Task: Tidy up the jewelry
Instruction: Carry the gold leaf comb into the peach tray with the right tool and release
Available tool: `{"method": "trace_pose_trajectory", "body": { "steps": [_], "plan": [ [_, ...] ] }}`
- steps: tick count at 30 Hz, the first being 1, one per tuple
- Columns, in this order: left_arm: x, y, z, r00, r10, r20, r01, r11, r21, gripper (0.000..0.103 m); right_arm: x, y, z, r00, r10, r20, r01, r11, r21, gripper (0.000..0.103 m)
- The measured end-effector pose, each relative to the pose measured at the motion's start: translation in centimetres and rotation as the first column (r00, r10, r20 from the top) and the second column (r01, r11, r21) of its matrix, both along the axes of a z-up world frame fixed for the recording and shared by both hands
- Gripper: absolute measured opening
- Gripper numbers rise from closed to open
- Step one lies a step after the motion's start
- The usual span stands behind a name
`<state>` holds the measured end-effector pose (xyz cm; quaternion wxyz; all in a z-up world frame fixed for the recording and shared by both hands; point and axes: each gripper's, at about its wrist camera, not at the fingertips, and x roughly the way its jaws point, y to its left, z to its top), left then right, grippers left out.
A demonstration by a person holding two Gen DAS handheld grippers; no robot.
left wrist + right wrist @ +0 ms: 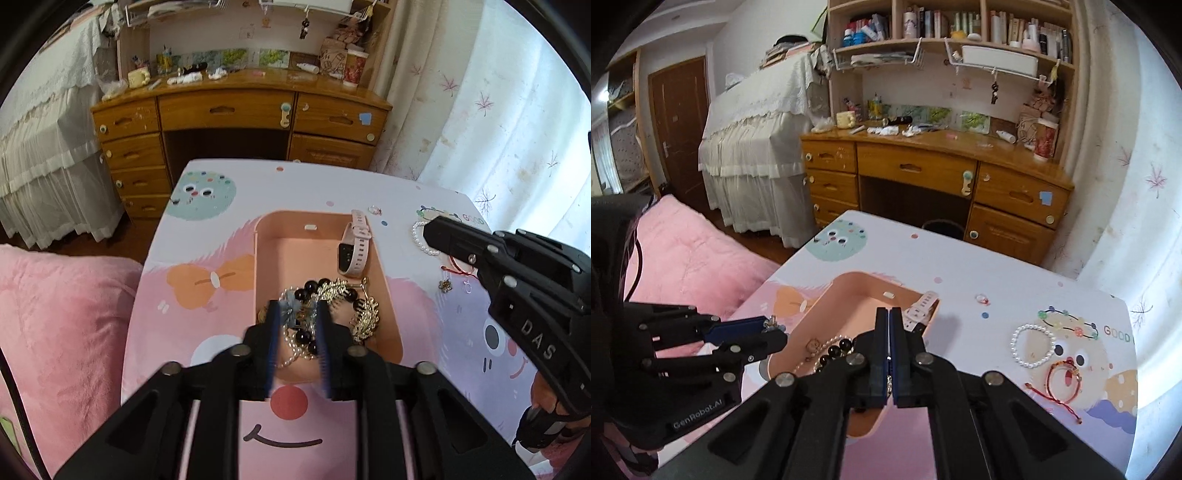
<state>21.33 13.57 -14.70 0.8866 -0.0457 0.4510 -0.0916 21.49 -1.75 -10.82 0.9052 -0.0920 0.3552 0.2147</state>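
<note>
Cartoon-print table [221,236]: one pink tray [266,258]; left gripper [297,314] apart, right gripper [889,314] together.

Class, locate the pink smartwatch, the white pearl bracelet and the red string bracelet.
pink smartwatch [348,254], left wrist view, on its dark screen.
white pearl bracelet [1015,334], right wrist view, left beads.
red string bracelet [1050,376], right wrist view, left cord.

Soft daylight glows through the curtain [517,122] right of both tools; shadows stay faint. Fisheye bending and black corners ring each view; nearest fingers blur.
</note>
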Motion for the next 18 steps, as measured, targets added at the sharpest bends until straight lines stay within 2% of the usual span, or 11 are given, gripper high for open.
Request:
{"method": "trace_pose_trajectory", "body": {
  "steps": [1,2,3,4,7,11,18],
  "plan": [
    [0.0,0.1,-0.1,1.0,0.001,-0.006,-0.001,1.0,-0.008,0.031,0.0,0.1,-0.2,1.0,0.006,-0.011,-0.006,1.0,-0.003,0.0],
    [0.1,0.2,-0.1,1.0,0.003,-0.013,-0.003,1.0,-0.02,0.044,0.0,0.1,-0.3,1.0,0.011,-0.018,-0.011,1.0,-0.003,0.0],
    [0.1,0.3,-0.2,1.0,0.007,-0.014,-0.008,1.0,-0.024,0.062,0.0,0.1,-0.3,0.999,0.016,-0.027,-0.017,1.0,-0.002,0.0],
    [0.0,0.4,-0.1,1.0,0.017,-0.007,-0.017,0.999,-0.029,0.068,0.0,-0.1,-0.3,0.999,0.019,-0.033,-0.019,1.0,0.002,0.0],
    [-0.1,0.2,0.2,1.0,0.008,0.01,-0.008,0.999,-0.049,0.07,-0.1,-0.4,-0.3,0.998,0.021,-0.052,-0.02,1.0,0.022,0.001],
    [0.1,-1.2,0.1,1.0,-0.02,-0.009,0.02,0.999,-0.047,0.072,-0.3,-1.3,-0.8,0.997,0.007,-0.083,-0.005,1.0,0.024,0.001],
    [-0.1,-5.0,0.5,0.996,-0.088,-0.001,0.088,0.995,-0.054,0.078,-0.2,-5.0,-2.1,0.981,-0.067,-0.184,0.075,0.997,0.036,0.003]
  ]
}}
